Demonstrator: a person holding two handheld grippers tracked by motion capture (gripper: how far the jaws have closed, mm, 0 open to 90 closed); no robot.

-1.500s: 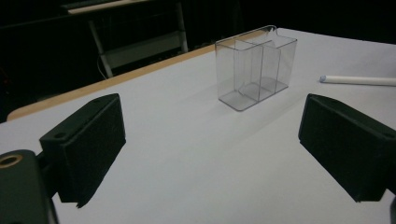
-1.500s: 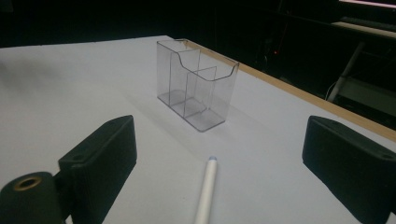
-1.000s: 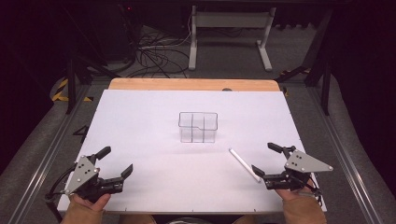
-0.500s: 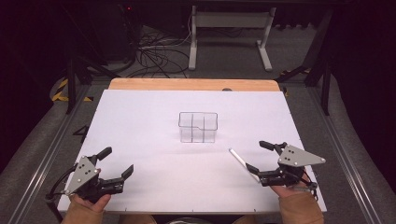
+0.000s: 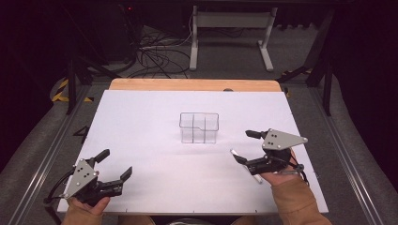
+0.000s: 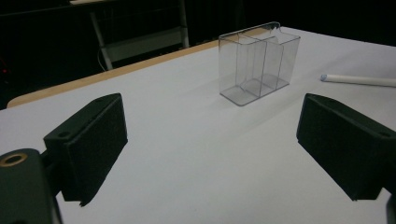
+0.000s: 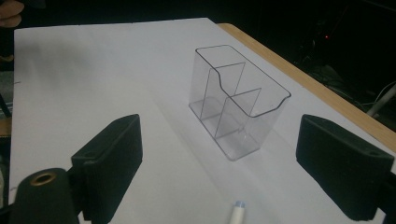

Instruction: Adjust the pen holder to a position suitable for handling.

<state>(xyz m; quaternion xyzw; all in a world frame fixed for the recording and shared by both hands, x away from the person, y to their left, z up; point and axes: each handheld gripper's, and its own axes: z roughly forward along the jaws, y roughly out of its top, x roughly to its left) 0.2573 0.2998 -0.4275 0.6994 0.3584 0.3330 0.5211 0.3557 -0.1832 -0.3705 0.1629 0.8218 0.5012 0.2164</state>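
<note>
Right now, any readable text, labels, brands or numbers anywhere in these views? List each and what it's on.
None readable.
Clear organizer: no label or print on its walls.
White pen: no marking visible.
Right hand-held gripper and left hand-held gripper: jaws and grey plates bare, no lettering.
White table cover: blank.
Floor at the left: yellow-and-black striped hazard tape, a sign without words.

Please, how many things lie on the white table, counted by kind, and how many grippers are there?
Clear plastic organizer: 1
White pen: 1
Grippers: 2, the left gripper and the right gripper, both with jaws apart
Total: 4, all over the white table
</note>
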